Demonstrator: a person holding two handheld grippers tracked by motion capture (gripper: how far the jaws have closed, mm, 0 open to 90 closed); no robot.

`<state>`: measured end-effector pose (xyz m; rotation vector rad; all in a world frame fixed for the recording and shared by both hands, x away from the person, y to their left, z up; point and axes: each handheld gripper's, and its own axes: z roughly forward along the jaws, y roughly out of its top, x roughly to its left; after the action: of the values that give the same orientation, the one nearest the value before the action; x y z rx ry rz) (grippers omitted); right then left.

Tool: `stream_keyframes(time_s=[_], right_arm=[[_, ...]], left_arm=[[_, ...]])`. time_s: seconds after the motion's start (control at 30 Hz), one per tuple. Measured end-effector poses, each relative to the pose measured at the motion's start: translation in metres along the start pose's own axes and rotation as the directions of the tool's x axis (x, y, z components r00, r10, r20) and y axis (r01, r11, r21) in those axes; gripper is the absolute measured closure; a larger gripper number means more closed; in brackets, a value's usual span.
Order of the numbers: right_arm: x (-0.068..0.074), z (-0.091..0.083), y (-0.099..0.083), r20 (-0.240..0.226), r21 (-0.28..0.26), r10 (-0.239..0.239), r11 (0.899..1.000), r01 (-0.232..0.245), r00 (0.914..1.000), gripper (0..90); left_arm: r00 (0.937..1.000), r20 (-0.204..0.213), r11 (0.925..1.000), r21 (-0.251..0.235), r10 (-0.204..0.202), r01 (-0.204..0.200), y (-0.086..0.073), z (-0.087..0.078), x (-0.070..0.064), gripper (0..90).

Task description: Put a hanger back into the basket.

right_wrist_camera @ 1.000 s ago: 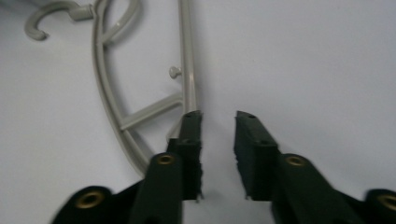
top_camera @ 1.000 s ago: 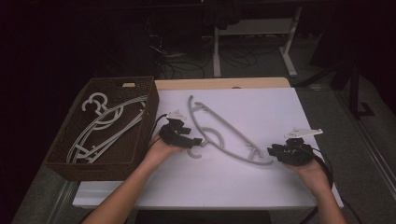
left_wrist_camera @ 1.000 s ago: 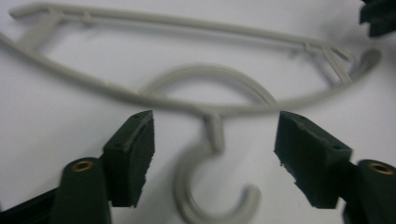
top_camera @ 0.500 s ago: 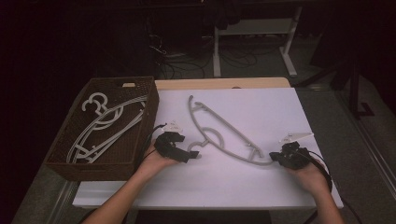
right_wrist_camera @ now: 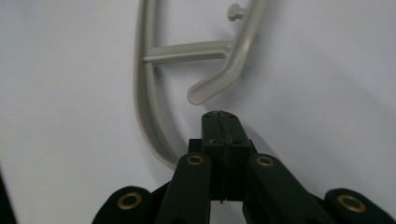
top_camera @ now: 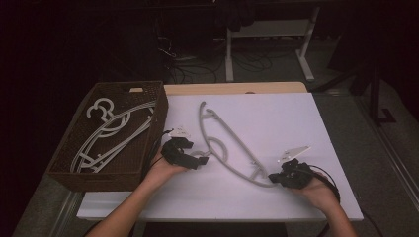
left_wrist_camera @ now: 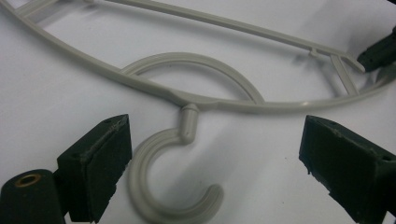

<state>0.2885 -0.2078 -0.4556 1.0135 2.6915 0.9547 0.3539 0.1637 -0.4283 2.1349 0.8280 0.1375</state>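
Left tongs (left_wrist_camera: 210, 172) jaws wide apart, right tongs (right_wrist_camera: 221, 122) jaws pressed together.

The room is looking dark around the table (top_camera: 296, 118). The two close views are looking bright, with blurry black jaws up front.

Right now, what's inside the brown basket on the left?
The brown basket holds several pale hangers piled together, their hooks toward its far end. The pile overlaps, so an exact count and whatever lies beneath can't be made out. One more hanger lies outside on the white table.
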Motion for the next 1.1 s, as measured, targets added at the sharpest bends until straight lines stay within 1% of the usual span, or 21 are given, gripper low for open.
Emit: stream_keyframes(time_s=[0.1,0.13,0.17,0.2,0.27,0.3,0.4,0.47,0.57,0.63,0.7,0.77,0.8,0.83,0.9,0.93,0.97,1.0,1.07,1.1], right_arm=[[0.012,0.006,0.007,-0.044,0.01,-0.035,0.999,0.036,0.9984,89.3],[0.014,0.008,0.008,-0.05,0.01,-0.044,0.999,0.045,0.9977,89.3],[0.017,0.009,0.009,-0.061,0.01,-0.054,0.998,0.055,0.9967,89.3],[0.021,0.011,0.011,-0.084,0.012,-0.065,0.998,0.066,0.9944,89.3],[0.027,0.014,0.013,-0.105,0.009,-0.078,0.997,0.079,0.9914,89.3],[0.03,0.016,0.014,-0.117,0.009,-0.085,0.996,0.087,0.9894,89.3],[0.042,0.022,0.019,-0.164,0.008,-0.12,0.992,0.123,0.9791,89.4],[0.047,0.025,0.021,-0.184,0.007,-0.139,0.99,0.143,0.9729,89.3],[0.048,0.024,0.022,-0.184,0.004,-0.145,0.989,0.148,0.9723,89.1],[0.044,0.02,0.021,-0.172,-0.009,-0.129,0.992,0.129,0.9765,84.2],[0.039,0.014,0.019,-0.159,-0.039,-0.115,0.993,0.11,0.9806,80.4],[0.034,0.009,0.018,-0.139,-0.068,-0.095,0.994,0.087,0.9856,74.6],[0.032,0.006,0.017,-0.13,-0.076,-0.085,0.994,0.076,0.9879,71.7],[0.03,0.005,0.016,-0.12,-0.088,-0.077,0.994,0.067,0.9898,66.8],[0.026,0.004,0.015,-0.096,-0.109,-0.054,0.993,0.043,0.9939,57.8],[0.024,0.003,0.015,-0.084,-0.117,-0.043,0.993,0.033,0.9955,52.3],[0.022,0.003,0.014,-0.071,-0.127,-0.026,0.992,0.017,0.9971,50.6],[0.021,0.002,0.014,-0.07,-0.13,-0.021,0.991,0.012,0.9973,48.7],[0.018,0.001,0.013,-0.057,-0.143,-0.009,0.99,0.001,0.9983,45.5],[0.017,0.001,0.012,-0.056,-0.144,-0.002,0.99,-0.006,0.9984,44.4]], left_arm=[[1.0,-0.002,1.0,0.001,-0.002,0.002,0.0,0.0,0.0,9.4],[1.0,-0.003,1.0,0.001,-0.001,0.001,0.0,0.0,0.0,9.4],[1.0,-0.005,1.0,0.0,-0.001,0.001,0.0,0.0,0.001,9.4],[1.0,-0.005,1.0,0.001,-0.002,0.002,0.0,0.0,0.001,9.4],[1.0,-0.008,1.0,0.003,-0.003,0.003,0.0,0.001,0.001,9.4],[1.0,-0.008,1.0,0.003,-0.004,0.004,-0.001,0.001,0.001,9.4],[0.9999,-0.014,1.0,0.006,-0.006,0.006,-0.001,0.001,0.001,9.4],[0.9998,-0.019,0.9999,0.008,-0.008,0.008,-0.001,0.002,0.002,9.4],[0.9994,-0.03,0.9998,0.008,-0.02,0.021,0.0,0.002,0.004,9.7],[0.9982,-0.051,0.9994,0.011,-0.032,0.033,0.002,0.003,0.006,10.0],[0.9959,-0.081,0.9991,0.008,-0.04,0.041,0.007,0.006,0.01,14.1],[0.9932,-0.104,0.9984,0.011,-0.054,0.055,0.011,0.008,0.014,14.9],[0.9915,-0.113,0.9978,0.004,-0.065,0.066,0.013,0.01,0.017,16.5],[0.9898,-0.121,0.9971,0.001,-0.076,0.076,0.016,0.012,0.02,18.7],[0.9842,-0.153,0.996,0.0,-0.089,0.09,0.021,0.015,0.025,23.2],[0.9814,-0.166,0.9952,-0.01,-0.097,0.097,0.024,0.017,0.028,26.7],[0.9802,-0.168,0.9945,-0.016,-0.105,0.104,0.026,0.018,0.03,29.9],[0.9775,-0.178,0.9936,-0.018,-0.113,0.111,0.029,0.02,0.033,32.0],[0.9692,-0.216,0.9929,-0.02,-0.119,0.117,0.034,0.024,0.042,41.1],[0.9661,-0.222,0.9912,-0.019,-0.132,0.131,0.036,0.026,0.045,42.1]])
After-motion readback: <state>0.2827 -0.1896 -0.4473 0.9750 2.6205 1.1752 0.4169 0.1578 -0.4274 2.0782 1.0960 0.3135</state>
